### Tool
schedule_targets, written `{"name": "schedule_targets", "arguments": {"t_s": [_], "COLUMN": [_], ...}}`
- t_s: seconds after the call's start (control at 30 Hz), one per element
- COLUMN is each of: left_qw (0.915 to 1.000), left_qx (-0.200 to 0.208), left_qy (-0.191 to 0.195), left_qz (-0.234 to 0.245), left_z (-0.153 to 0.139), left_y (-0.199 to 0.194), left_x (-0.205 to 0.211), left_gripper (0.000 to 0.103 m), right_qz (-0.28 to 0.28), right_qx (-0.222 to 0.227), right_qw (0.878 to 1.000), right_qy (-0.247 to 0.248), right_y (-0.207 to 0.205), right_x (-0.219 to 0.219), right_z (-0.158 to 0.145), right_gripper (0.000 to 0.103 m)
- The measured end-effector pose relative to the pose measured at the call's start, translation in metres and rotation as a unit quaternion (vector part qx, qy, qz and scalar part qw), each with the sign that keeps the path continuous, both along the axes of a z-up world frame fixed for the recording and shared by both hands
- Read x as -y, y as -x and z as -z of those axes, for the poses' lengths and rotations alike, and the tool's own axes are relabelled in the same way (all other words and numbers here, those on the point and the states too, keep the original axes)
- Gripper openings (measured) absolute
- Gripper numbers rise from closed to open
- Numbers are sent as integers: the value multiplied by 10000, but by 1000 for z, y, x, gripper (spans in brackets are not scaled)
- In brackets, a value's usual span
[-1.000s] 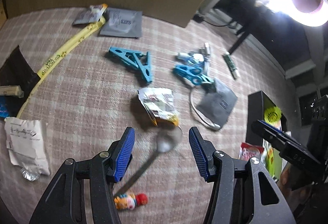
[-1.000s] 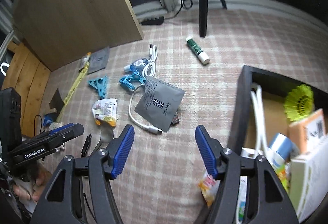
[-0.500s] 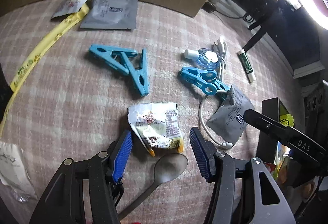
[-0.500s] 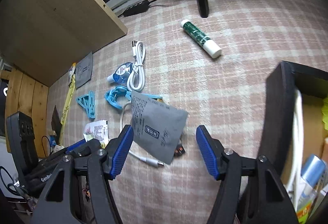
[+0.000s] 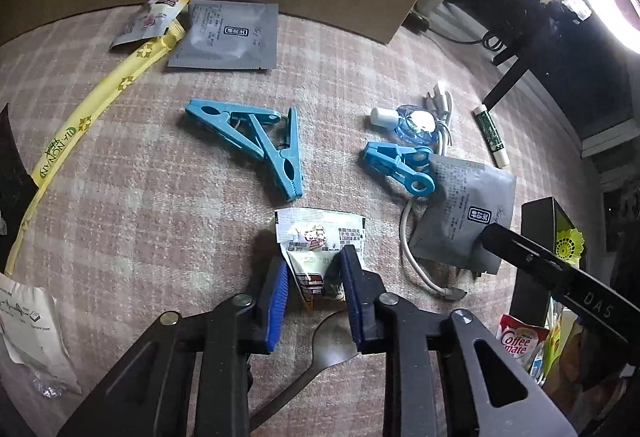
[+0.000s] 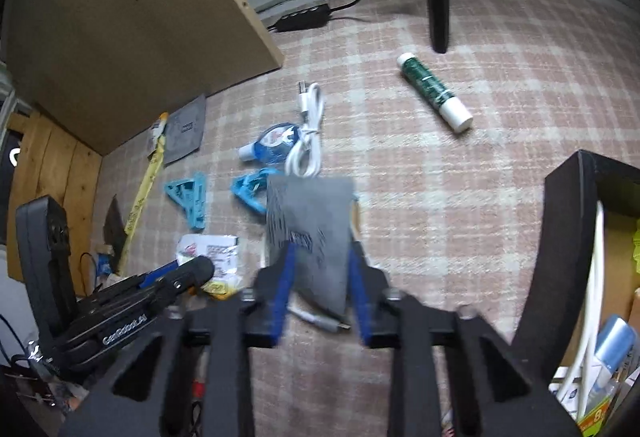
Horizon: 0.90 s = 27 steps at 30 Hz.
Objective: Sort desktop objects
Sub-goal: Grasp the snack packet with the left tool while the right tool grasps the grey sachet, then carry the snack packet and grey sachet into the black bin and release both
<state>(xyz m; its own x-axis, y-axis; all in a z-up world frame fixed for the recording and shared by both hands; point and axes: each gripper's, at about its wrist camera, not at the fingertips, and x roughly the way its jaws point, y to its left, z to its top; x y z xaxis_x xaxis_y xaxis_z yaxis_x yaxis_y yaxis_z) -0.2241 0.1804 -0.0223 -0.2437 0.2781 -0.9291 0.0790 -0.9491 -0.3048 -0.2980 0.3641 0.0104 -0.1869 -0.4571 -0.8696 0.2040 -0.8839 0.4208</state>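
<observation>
Plaid-covered worktop carries the clutter. Our left claw has just closed onto the crumpled snack wrapper at 6 o'clock; our right claw has just clamped the grey sachet at centre.

Two close, steeply downward wrist views, both over the blue clips.

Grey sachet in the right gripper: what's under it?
Under the grey sachet: a white cable looping out with its plug showing, and one end of the blue clip. Anything else beneath is covered.
</observation>
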Motion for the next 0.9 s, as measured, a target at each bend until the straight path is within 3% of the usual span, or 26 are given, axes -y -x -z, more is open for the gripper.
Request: {"name": "schedule_targets", "arguments": {"t_s": [0.37,0.7,0.9], "left_qw": [9998,9987,9973], "left_qx": [-175,-471,-673], "left_qy": [-88,-176,-237], "left_qz": [-3,-13,159], "left_z": [-16,-46,-67], "left_y": [-7,-21,-30], "left_x": [10,22,6], "left_gripper": [13,11,11], "right_qz": [-185,-214,-54], "right_qx": [-383,-599,-776], "right_qw": [9991,9977,9965], "right_qy": [80,232,311], "right_y": [-11,-28,-46], "right_x": [15,9,-13], "right_z": [-21,-46,-65], "right_gripper": [2,1,1]}}
